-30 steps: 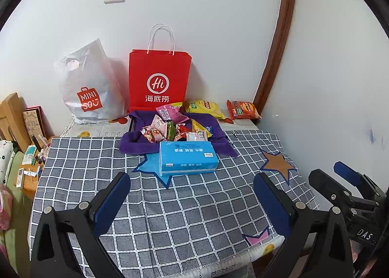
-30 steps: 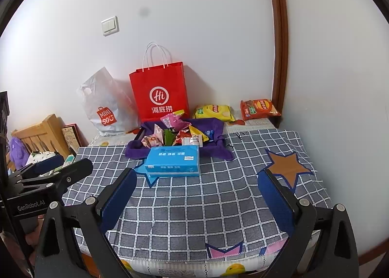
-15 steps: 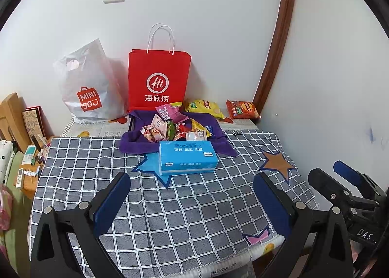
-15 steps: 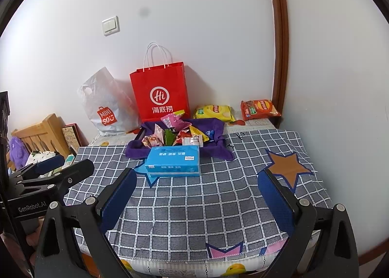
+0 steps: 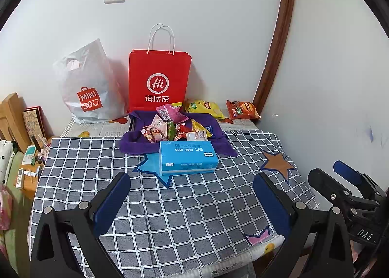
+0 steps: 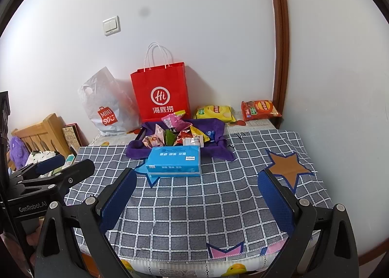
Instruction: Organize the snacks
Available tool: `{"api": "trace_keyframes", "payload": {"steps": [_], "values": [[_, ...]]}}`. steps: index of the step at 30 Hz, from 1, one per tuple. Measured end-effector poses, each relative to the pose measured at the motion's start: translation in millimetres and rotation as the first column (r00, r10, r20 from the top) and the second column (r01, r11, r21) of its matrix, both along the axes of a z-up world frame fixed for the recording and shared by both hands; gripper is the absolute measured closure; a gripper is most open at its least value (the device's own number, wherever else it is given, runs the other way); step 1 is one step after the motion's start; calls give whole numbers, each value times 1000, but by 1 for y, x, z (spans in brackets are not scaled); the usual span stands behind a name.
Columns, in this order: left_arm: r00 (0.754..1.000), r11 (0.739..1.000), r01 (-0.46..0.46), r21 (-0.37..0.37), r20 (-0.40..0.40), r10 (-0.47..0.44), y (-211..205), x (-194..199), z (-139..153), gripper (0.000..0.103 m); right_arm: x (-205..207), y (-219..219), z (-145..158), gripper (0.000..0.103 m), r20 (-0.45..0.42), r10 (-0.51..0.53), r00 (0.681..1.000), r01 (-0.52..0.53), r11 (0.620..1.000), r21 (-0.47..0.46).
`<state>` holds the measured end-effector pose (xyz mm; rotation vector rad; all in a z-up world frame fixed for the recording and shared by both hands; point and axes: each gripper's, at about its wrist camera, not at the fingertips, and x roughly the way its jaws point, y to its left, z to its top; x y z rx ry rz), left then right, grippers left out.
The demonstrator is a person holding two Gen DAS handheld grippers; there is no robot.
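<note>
- Two grippers hang over the near edge of the table, and I see both spread wide with nothing between their blue pads: my left gripper [image 5: 192, 195] and my right gripper [image 6: 197, 193].
- From the right wrist camera, the left gripper shows at the left margin, just off the table's left edge; from the left wrist camera, the right one shows at the right margin.
- My target, a pile of small snack packets [image 5: 173, 128] [image 6: 175, 135], sits on a purple cloth [image 5: 136, 144] [image 6: 136, 150] toward the far middle of the table, well apart from both grippers.
- I see a blue tissue box [image 5: 188, 157] [image 6: 173, 160] lying flat just in front of that cloth, between the pile and my grippers; it overlaps the cloth's front edge.
- I count two more snack bags behind the cloth, near the wall: a yellow chip bag [image 5: 205, 108] [image 6: 215, 112] and, to its right in the corner, an orange chip bag [image 5: 242, 109] [image 6: 260, 109].
- Behind the pile a red paper bag [image 5: 159, 81] [image 6: 161, 93] stands upright against the wall, with a white plastic bag [image 5: 87, 88] [image 6: 107, 105] just beside it on the left.
- I see a grey checked tablecloth [image 5: 170, 205] [image 6: 194, 205] with star patches covering the table.
</note>
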<state>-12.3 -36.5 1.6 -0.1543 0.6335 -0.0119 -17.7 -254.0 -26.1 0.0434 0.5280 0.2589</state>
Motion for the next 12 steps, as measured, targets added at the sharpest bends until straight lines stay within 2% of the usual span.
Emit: {"api": "trace_keyframes", "payload": {"steps": [12], "values": [[1000,1000,-8,11,17,8,1,0,-1,1,0,6,-1,4,12,15,1000,-14,1000,-14]]}}
